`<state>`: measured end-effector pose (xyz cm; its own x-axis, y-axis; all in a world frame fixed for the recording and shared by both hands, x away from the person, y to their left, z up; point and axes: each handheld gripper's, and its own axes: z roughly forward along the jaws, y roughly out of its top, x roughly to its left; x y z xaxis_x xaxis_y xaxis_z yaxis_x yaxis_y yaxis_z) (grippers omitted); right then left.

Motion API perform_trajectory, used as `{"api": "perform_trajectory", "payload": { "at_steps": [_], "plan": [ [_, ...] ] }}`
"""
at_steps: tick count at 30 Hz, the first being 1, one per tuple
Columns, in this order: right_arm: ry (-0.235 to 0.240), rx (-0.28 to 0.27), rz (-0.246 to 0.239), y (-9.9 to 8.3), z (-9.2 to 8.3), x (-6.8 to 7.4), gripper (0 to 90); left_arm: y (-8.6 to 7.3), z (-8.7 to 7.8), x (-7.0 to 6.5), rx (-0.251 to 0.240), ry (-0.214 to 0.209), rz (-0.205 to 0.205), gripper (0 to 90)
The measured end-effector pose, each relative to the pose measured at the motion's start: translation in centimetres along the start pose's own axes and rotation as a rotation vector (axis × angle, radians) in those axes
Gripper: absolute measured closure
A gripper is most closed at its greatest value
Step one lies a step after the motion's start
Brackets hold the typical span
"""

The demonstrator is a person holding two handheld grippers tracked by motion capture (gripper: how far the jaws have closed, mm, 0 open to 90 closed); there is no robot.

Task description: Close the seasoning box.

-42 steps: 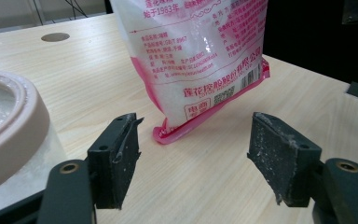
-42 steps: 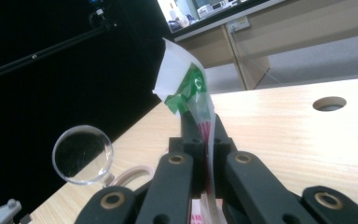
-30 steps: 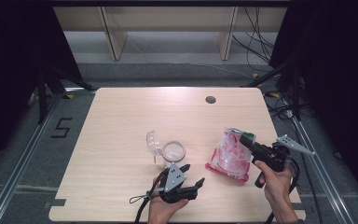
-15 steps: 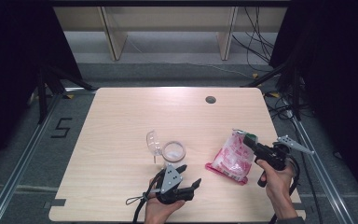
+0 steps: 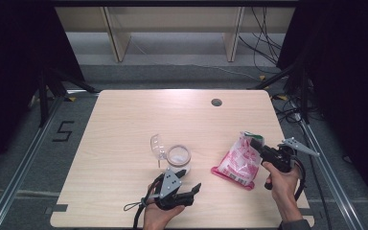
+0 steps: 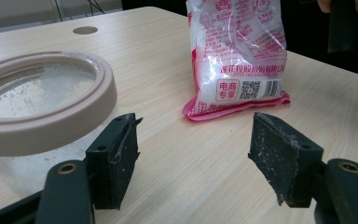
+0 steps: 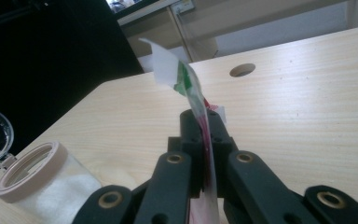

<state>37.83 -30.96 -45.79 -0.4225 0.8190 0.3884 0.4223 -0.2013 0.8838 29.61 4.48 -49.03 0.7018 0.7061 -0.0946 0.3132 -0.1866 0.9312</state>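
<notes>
A pink and white plastic bag [image 5: 238, 163] with red print stands on its bottom edge on the table at the right; the same bag [image 6: 237, 56] rises beyond the left jaws. My right gripper [image 5: 255, 142] is shut on the bag's top edge [image 7: 191, 93], which sticks up between the pads. A clear jar [image 5: 178, 155] with a beige rim and white powder inside sits mid-table, its clear lid [image 5: 157, 145] flipped open to the left. The jar [image 6: 37, 100] is close at the left of my left gripper [image 6: 193, 154], which is open and holds nothing. That left gripper [image 5: 189, 184] rests near the table's front edge.
The light wood table [image 5: 124, 124] has a round cable hole [image 5: 216, 102] near its far edge. Wooden shelving legs [image 5: 117, 38] and cables [image 5: 263, 43] lie on the floor beyond. Metal rails [image 5: 24, 163] run along both sides of the table.
The right gripper has moved down and slightly right with the bag, whose bottom now sits on the table. The left gripper has stayed in place.
</notes>
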Motion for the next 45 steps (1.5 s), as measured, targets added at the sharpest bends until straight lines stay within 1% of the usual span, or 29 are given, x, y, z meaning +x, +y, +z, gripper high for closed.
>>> {"api": "perform_trajectory", "payload": {
  "at_steps": [1, 3, 5, 6, 7, 8, 11, 12, 15, 17, 19, 20, 21, 23, 24, 25, 26, 27, 28, 29, 31, 32, 33, 34, 37, 38, 39, 41, 45],
  "plan": [
    [-0.005, 0.009, 0.018, 0.0, 0.0, 0.0, 89.1, 0.0, -0.2, 0.1, 0.004, -0.002, -0.002, 31.6],
    [-0.012, 0.007, -0.006, 0.0, 0.1, -0.3, 88.9, 0.0, -0.5, 0.2, 0.004, 0.009, -0.002, 31.5],
    [-0.044, 0.020, -0.015, 0.0, 0.0, -0.3, 88.1, 0.0, -0.7, 0.4, -0.001, 0.010, -0.005, 31.5],
    [-0.047, 0.059, 0.093, -0.1, -0.1, 0.4, 86.6, -0.1, -0.8, 0.6, -0.003, 0.013, -0.009, 31.5],
    [-0.064, 0.037, 0.008, 0.0, -0.1, -0.3, 85.6, -0.3, -0.9, 0.7, -0.008, 0.016, -0.010, 31.5],
    [-0.046, 0.021, 0.000, 0.0, -0.1, -0.5, 85.4, -0.4, -1.0, 0.8, -0.010, 0.020, -0.016, 31.5],
    [-0.043, 0.017, 0.004, -0.3, -0.2, -0.8, 84.6, -0.7, -1.3, 1.2, -0.003, 0.025, -0.014, 31.6],
    [-0.065, 0.016, -0.004, -0.4, -0.2, -1.0, 84.1, -0.8, -1.4, 1.3, -0.001, 0.031, -0.014, 31.6],
    [-0.065, 0.036, 0.009, -0.7, -0.1, -1.1, 82.0, -1.0, -1.5, 1.6, -0.010, 0.029, -0.026, 31.7],
    [-0.095, 0.059, -0.001, -0.8, -0.1, -1.2, 79.9, -1.1, -1.7, 1.9, -0.004, 0.036, -0.022, 31.7],
    [-0.093, 0.065, 0.048, -1.0, 0.0, -1.1, 77.6, -1.1, -1.9, 2.0, 0.004, 0.043, -0.026, 31.7],
    [-0.079, 0.054, 0.048, -1.2, 0.0, -1.2, 76.1, -1.2, -2.0, 2.1, 0.003, 0.045, -0.028, 31.7],
    [-0.090, 0.043, 0.025, -1.3, 0.1, -1.5, 75.0, -1.2, -2.0, 2.1, -0.004, 0.047, -0.035, 31.7],
    [-0.098, 0.053, 0.031, -1.3, 0.0, -1.5, 70.7, -1.2, -2.2, 2.3, -0.002, 0.049, -0.036, 31.8],
    [-0.092, 0.060, 0.056, -1.3, -0.1, -1.3, 68.0, -1.2, -2.3, 2.4, 0.000, 0.052, -0.032, 31.8],
    [-0.099, 0.052, 0.036, -1.3, -0.1, -1.5, 64.4, -1.2, -2.4, 2.5, -0.005, 0.050, -0.033, 31.8],
    [-0.106, 0.066, 0.068, -1.3, -0.3, -1.2, 60.2, -1.2, -2.5, 2.5, 0.000, 0.058, -0.035, 31.8],
    [-0.103, 0.066, 0.065, -1.4, -0.4, -1.2, 56.7, -1.2, -2.5, 2.5, -0.004, 0.062, -0.042, 32.0],
    [-0.100, 0.076, 0.107, -1.4, -0.5, -0.9, 56.1, -1.2, -2.6, 2.7, 0.008, 0.061, -0.021, 32.1],
    [-0.089, 0.068, 0.072, -1.4, -0.5, -1.1, 55.8, -1.2, -2.6, 2.8, 0.010, 0.057, -0.009, 32.1],
    [-0.105, 0.060, 0.048, -1.6, -0.7, -1.1, 54.6, -1.3, -2.6, 2.8, 0.010, 0.059, -0.014, 32.1],
    [-0.102, 0.058, 0.072, -1.8, -0.8, -1.1, 53.0, -1.4, -2.7, 2.7, 0.009, 0.065, -0.037, 32.0],
    [-0.097, 0.068, 0.090, -1.9, -0.9, -1.1, 51.3, -1.4, -2.7, 2.7, 0.008, 0.065, -0.035, 32.0],
    [-0.112, 0.073, 0.089, -2.1, -1.0, -1.2, 50.6, -1.4, -2.7, 2.7, 0.007, 0.065, -0.037, 32.0],
    [-0.115, 0.066, 0.081, -2.3, -1.3, -1.4, 49.1, -1.4, -2.8, 2.9, -0.001, 0.063, -0.038, 32.1],
    [-0.113, 0.075, 0.121, -2.3, -1.5, -1.2, 47.0, -1.4, -2.9, 2.9, 0.003, 0.068, -0.038, 32.0],
    [-0.098, 0.065, 0.111, -2.3, -1.6, -1.3, 45.7, -1.4, -2.9, 2.9, 0.001, 0.064, -0.038, 32.0],
    [-0.104, 0.055, 0.111, -2.3, -2.0, -1.3, 45.3, -1.3, -3.1, 3.0, -0.003, 0.068, -0.041, 32.3],
    [-0.082, 0.061, 0.118, -2.5, -2.7, -0.8, 44.7, -1.3, -3.3, 3.1, -0.005, 0.071, -0.042, 32.6]
  ]
}}
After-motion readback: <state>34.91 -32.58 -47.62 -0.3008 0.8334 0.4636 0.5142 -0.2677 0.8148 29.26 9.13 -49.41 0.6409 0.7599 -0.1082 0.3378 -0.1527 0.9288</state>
